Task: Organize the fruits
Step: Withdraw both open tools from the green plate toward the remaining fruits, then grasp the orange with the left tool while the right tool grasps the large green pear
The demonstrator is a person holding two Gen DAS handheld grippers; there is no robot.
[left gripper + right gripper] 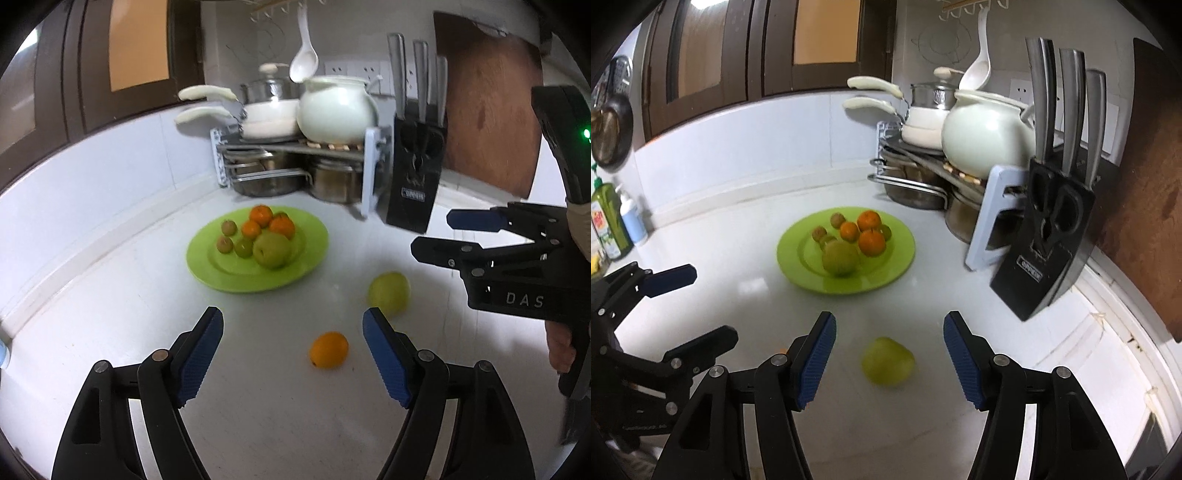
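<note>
On a white kitchen counter (110, 295), the left gripper (293, 347) hangs with jaws spread and empty, an orange (328, 349) lying loose between its fingertips. The right gripper (889, 350), likewise released, frames a green pear (888, 361). Beyond both sits a green plate (314, 236) of fruit.

A home kitchen. At the back corner of the white bench (923, 295) a metal rack (960, 173) carries pots and a cream ceramic pot (986, 136), with a knife block (1045, 236) beside it. A ladle (303, 55) hangs from wall hooks; dish soap (607, 221) stands at the left edge.
</note>
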